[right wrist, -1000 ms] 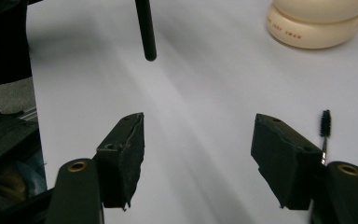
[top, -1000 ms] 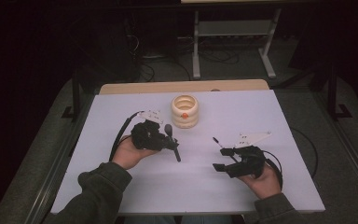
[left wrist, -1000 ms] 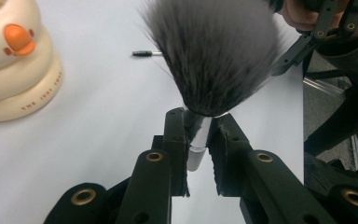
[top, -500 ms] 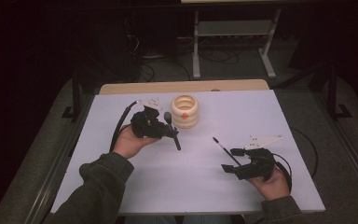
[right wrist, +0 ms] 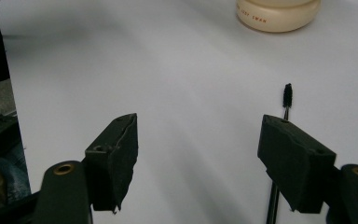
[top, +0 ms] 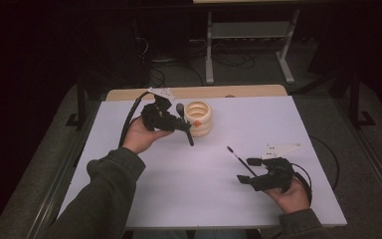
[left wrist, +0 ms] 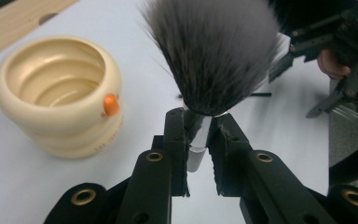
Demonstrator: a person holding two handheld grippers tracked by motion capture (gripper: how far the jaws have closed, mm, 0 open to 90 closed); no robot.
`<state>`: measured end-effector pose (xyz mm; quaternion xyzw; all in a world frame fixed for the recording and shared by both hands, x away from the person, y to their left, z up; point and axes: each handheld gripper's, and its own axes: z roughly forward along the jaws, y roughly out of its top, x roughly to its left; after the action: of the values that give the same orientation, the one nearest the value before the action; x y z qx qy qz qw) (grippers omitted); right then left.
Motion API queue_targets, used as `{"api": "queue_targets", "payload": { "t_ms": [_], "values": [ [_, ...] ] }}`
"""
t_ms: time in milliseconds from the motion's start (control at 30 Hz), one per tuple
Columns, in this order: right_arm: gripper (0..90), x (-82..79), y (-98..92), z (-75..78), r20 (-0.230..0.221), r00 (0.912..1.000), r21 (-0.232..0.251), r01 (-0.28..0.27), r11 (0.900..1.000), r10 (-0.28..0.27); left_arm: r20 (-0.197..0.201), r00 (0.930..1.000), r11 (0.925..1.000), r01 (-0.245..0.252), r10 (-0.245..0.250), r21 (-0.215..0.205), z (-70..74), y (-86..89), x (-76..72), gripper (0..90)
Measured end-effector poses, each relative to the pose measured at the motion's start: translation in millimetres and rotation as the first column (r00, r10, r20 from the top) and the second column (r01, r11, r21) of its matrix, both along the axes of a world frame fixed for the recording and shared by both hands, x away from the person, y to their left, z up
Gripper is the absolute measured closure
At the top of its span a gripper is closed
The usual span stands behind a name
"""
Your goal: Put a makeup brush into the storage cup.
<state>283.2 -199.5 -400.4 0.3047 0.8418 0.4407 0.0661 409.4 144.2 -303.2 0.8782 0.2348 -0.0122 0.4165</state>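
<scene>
Left gripper (left wrist: 198,140), upper centre-left of the high view: jaws clamped on the metal neck of a makeup brush (left wrist: 212,56), bristles fanned out past the jaw tips. Cream ribbed holder (top: 198,118) with an orange dot just beside it, upright on the white worktop (top: 204,184). Right gripper (right wrist: 198,149), lower right: jaws wide apart, gripping nothing. Thin black wand (right wrist: 286,98) lies by its right jaw.

You see a glossy, smooth cream holder (left wrist: 58,98), a soft-bristled brush (left wrist: 214,51) with a shiny metal collar, and matt white tabletop (top: 219,189).
</scene>
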Motion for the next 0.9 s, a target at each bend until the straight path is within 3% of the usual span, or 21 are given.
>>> {"api": "queue_targets", "payload": {
  "t_ms": [400,533,900],
  "values": [
    [27.6,2.0,-0.6,0.5,-0.002,1.0,0.009,0.0,1.0,0.0,0.008,0.9987,0.9986,-0.051,0.051,0.011,16.2,-6.4,30.1,77.4],
    [27.4,2.9,-1.2,0.8,0.002,1.0,0.014,0.003,1.0,-0.003,0.006,0.9971,0.9971,-0.076,0.076,-0.005,21.3,-5.5,39.6,77.4],
    [27.2,3.7,-4.0,2.2,-0.002,1.0,0.022,0.007,1.0,-0.007,0.022,0.9913,0.9912,-0.13,0.13,0.023,31.8,-13.2,61.7,77.4]
  ]
}}
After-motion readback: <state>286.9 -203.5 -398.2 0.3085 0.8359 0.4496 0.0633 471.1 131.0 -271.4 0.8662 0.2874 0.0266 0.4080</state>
